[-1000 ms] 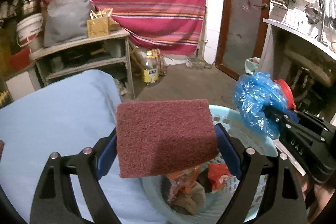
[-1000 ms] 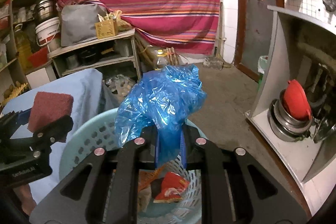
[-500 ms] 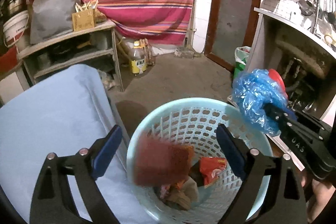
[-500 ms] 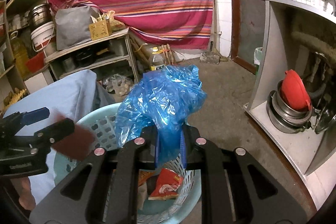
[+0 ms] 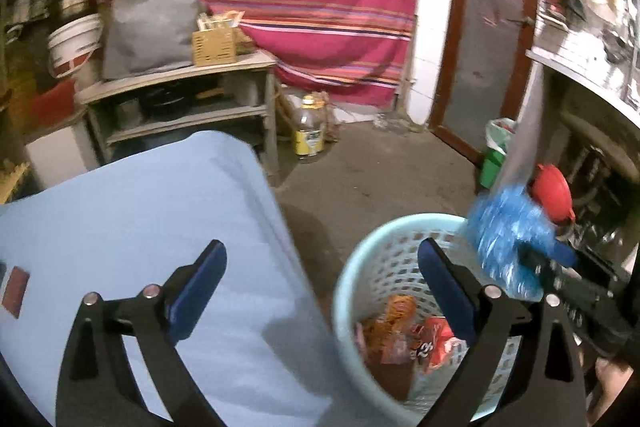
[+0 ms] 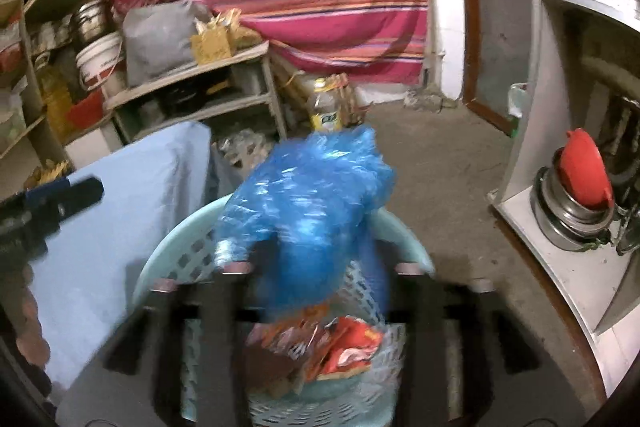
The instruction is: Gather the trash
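While left gripper (image 5: 320, 287) gapes empty | right gripper (image 6: 320, 267) clamps blue bag (image 6: 312, 195) | over basket (image 5: 360, 267)

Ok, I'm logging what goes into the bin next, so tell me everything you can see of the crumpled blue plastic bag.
The crumpled blue plastic bag is thin, glossy, translucent film, bunched into a puffy wad with wrinkled, shiny folds. It looks empty and light. It stands up out of the right claw, whose blurred fingers look spread, so whether they grip it is unclear. It hangs above the pale blue perforated plastic basket, over wrappers inside. From the left wrist camera it appears blurred at the basket's right rim.
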The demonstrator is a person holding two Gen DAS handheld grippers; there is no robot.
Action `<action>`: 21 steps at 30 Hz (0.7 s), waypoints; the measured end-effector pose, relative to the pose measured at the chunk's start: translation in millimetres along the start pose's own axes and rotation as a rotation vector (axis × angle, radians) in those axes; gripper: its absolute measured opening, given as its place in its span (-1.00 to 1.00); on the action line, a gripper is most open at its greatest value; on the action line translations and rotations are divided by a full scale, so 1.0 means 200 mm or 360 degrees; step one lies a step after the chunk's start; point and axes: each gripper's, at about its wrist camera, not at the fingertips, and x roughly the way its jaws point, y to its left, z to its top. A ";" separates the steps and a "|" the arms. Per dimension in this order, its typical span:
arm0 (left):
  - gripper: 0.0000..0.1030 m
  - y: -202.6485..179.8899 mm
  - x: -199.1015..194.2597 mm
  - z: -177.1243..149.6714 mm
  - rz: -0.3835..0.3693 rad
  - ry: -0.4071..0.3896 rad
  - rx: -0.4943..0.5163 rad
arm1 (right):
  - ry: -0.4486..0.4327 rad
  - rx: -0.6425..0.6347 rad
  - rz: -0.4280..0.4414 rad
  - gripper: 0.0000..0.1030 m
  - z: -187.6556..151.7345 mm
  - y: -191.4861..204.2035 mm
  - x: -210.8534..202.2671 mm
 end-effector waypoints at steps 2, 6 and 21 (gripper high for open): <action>0.83 0.07 -0.01 0.00 0.0030 0.0001 -0.0039 | 0.0003 -0.0010 -0.0014 0.48 0.00 0.03 0.01; 0.83 0.18 -0.06 0.00 0.0074 -0.0003 -0.0081 | -0.0001 -0.0013 -0.0037 0.67 0.00 0.05 0.01; 0.83 0.36 -0.16 0.00 0.0130 -0.0012 -0.0140 | 0.0012 0.0075 -0.0012 0.92 0.01 0.05 -0.02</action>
